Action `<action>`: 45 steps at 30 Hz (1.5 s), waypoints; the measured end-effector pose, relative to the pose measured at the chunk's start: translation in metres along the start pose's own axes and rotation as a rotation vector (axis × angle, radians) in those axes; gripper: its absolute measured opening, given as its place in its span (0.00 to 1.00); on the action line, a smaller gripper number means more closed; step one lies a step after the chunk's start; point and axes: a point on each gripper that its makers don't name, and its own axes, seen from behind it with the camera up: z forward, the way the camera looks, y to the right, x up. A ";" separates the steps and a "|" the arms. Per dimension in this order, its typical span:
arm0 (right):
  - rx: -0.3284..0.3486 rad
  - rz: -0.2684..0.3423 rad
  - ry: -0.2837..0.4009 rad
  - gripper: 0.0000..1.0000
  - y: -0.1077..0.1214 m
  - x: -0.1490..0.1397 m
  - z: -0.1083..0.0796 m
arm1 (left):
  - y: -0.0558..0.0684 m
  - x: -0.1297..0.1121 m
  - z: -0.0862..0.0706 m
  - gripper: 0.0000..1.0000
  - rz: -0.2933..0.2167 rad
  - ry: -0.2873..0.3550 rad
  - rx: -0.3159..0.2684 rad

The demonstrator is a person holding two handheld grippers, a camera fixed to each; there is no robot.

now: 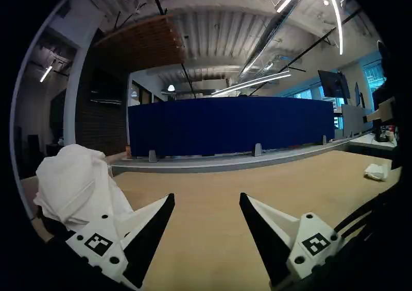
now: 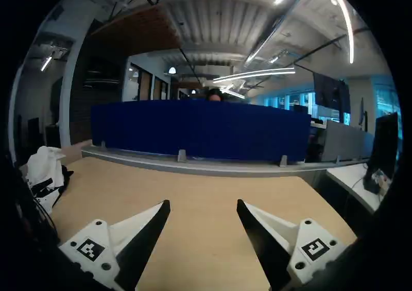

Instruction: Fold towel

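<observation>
White towel (image 1: 77, 185) | crumpled, unfolded heap | at wooden table (image 1: 206, 188) edge

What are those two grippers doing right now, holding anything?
Left gripper: open, holding nothing; the crumpled white towel lies beside it.
Right gripper: open, holding nothing.

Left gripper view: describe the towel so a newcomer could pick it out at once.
Start at the long blue divider behind the wooden table. At the table's left edge sits the towel, a big crumpled white heap. The other white item, far right, looks much smaller.
</observation>
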 end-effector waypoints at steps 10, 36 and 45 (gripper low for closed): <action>0.003 -0.006 0.003 1.00 -0.001 0.001 0.001 | -0.004 -0.004 0.002 0.93 -0.022 0.010 0.003; -0.039 0.054 0.117 1.00 0.033 0.024 -0.005 | -0.008 -0.006 0.002 0.94 -0.052 0.008 0.002; -0.056 0.085 0.172 1.00 0.063 0.032 -0.003 | -0.008 -0.006 0.002 0.94 -0.051 0.008 0.002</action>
